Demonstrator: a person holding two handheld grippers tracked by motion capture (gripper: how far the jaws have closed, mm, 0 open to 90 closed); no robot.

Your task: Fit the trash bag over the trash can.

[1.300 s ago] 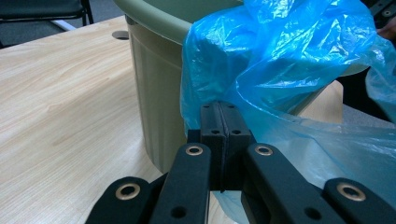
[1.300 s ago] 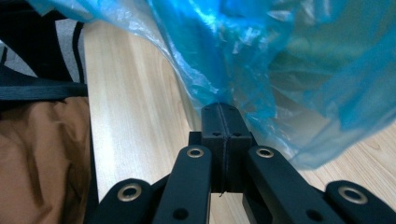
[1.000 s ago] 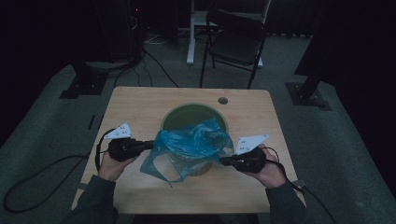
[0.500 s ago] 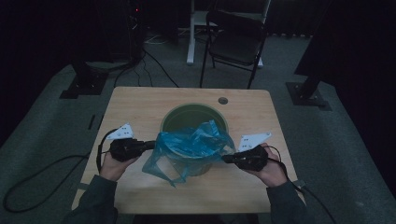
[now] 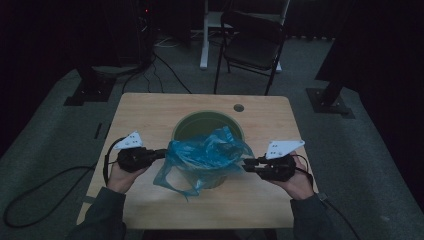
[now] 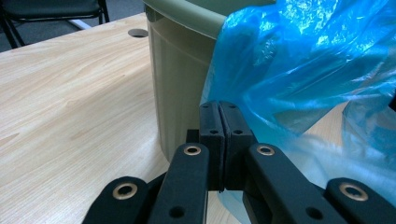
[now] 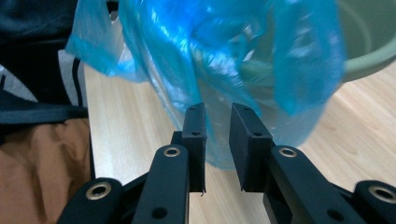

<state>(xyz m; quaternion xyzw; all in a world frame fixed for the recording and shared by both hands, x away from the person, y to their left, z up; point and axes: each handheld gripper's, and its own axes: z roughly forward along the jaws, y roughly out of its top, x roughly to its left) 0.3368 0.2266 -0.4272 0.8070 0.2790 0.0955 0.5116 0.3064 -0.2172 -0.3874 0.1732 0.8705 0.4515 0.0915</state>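
Note:
A round green bin [image 5: 200, 118] stands mid-table with a crumpled blue plastic bag [image 5: 205, 155] draped over its near rim. My left gripper [image 5: 162, 154] is at the bag's left edge. In the left gripper view its jaws [image 6: 218, 126] are pressed together, pinching the bag [image 6: 299, 70] beside the bin wall [image 6: 182, 93]. My right gripper [image 5: 246, 165] is at the bag's right side. Its jaws [image 7: 217, 135] have just been opening and stand apart. The blue film [image 7: 187, 56] hangs just past the tips, with neither pad pressing on it. The bin rim [image 7: 369, 51] lies beyond.
The wooden table [image 5: 150, 115] has a cable hole [image 5: 238, 107] behind the bin. A black folding chair [image 5: 252, 45] stands beyond the far edge. Stand bases sit on the floor at left [image 5: 85, 92] and right [image 5: 330, 102].
The right gripper's jaws, together before, now stand apart at the bag's right edge. The left gripper and the bin have stayed put.

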